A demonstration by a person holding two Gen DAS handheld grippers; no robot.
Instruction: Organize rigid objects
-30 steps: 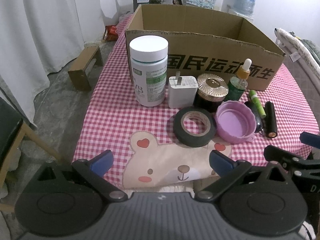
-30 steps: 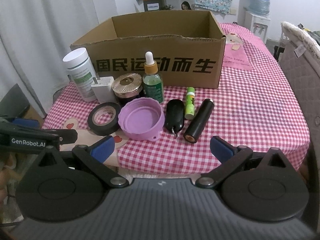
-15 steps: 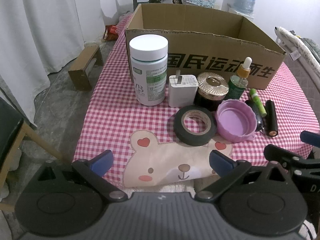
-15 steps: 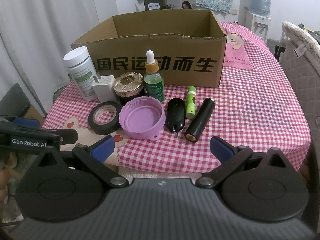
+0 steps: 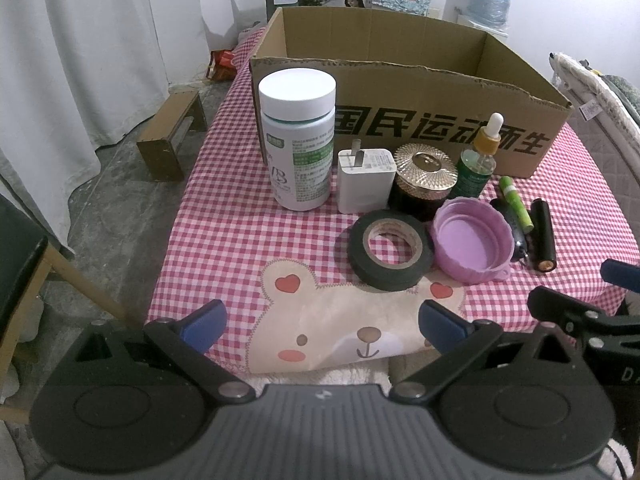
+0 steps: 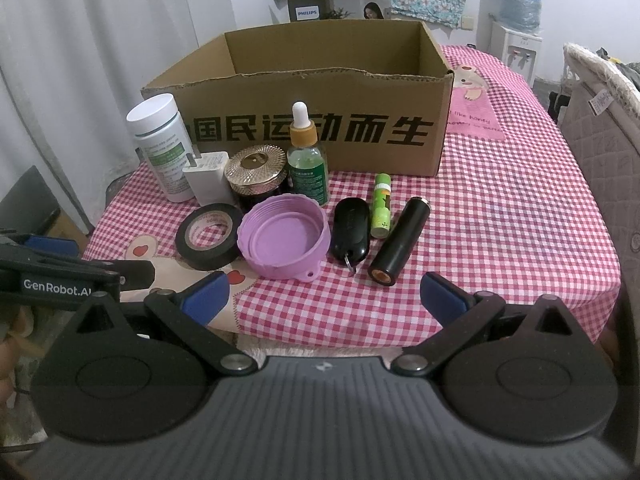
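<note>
An open cardboard box (image 5: 400,120) (image 6: 320,120) stands at the back of the table. In front of it: a white pill bottle (image 5: 298,140) (image 6: 160,148), a white charger (image 5: 366,186) (image 6: 208,178), a gold-lidded jar (image 5: 424,182) (image 6: 258,178), a green dropper bottle (image 5: 478,160) (image 6: 306,160), black tape (image 5: 390,256) (image 6: 208,236), a purple lid (image 5: 472,244) (image 6: 284,236), a black key fob (image 6: 351,230), a green tube (image 6: 382,206) and a black cylinder (image 6: 400,242). My left gripper (image 5: 320,326) and right gripper (image 6: 326,300) are open and empty at the near edge.
The table (image 6: 520,184) has a pink checked cloth with a bear patch (image 5: 352,328). A wooden stool (image 5: 172,140) and a dark chair (image 5: 20,276) stand on the floor to the left. A quilted seat (image 6: 604,120) is at the right.
Both grippers have edged slightly closer to the objects. Nothing on the table has moved.
</note>
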